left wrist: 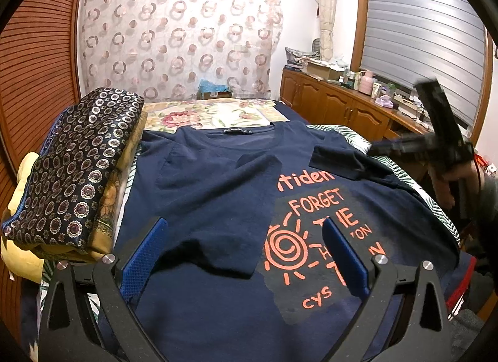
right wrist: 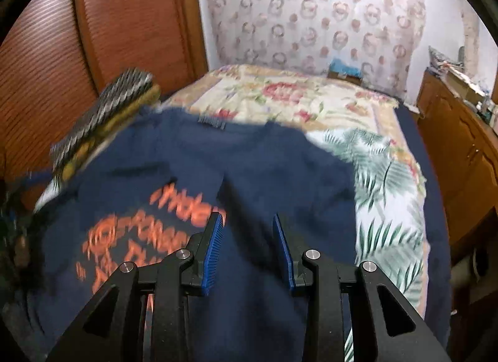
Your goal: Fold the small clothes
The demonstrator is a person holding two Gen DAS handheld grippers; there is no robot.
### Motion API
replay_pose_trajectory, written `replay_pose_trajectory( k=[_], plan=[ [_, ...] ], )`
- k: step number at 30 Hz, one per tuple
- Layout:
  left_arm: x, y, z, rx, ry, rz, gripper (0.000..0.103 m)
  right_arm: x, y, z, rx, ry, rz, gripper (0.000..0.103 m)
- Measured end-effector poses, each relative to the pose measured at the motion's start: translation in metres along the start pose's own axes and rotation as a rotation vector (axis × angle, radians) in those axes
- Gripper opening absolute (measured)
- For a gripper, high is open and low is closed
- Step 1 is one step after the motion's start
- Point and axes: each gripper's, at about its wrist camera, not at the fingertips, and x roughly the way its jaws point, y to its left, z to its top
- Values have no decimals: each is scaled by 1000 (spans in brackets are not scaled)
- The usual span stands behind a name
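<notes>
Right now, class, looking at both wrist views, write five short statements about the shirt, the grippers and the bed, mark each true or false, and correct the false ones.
1. The navy T-shirt lies on the bed with its orange print facing up. True.
2. The left gripper is clamped on a sleeve. False: its jaws stand wide apart above the shirt, gripping nothing.
3. The right gripper has open jaws with no cloth pinched between them. True.
4. The folded patterned cloths lie on top of the shirt's print. False: they sit beside the shirt, away from the print.
5. A leaf-patterned sheet shows beside the shirt. True.
</notes>
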Motion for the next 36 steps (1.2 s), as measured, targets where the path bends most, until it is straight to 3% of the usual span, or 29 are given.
replay_pose_trajectory(
  k=[10, 16, 18, 20, 25, 30, 36],
  plan=[
    [3, -1, 0, 1, 8, -6, 100, 34, -25, -14, -3, 101, -76, 34],
    [3, 0, 0, -3, 7, -6, 100, 54, -13, -8, -99, 116, -112, 33],
    [3, 0, 0, -1, 7, -7, 100, 54, -5, -8, -150, 126, -102, 10],
    [2, 0, 0, -1, 8, -6, 100, 53, 0, -12, -177, 135, -106, 5],
    [2, 1, 0, -6, 7, -8, 100, 26, 2, -20, -151, 81, 40, 1],
    [2, -1, 0, 1, 6, -9, 100, -3, 15, -31, -171, 30, 113, 1],
    [5, -2, 1, -2, 10, -14, 100, -3, 29, -34, -198, 17, 24, 3]
  ],
)
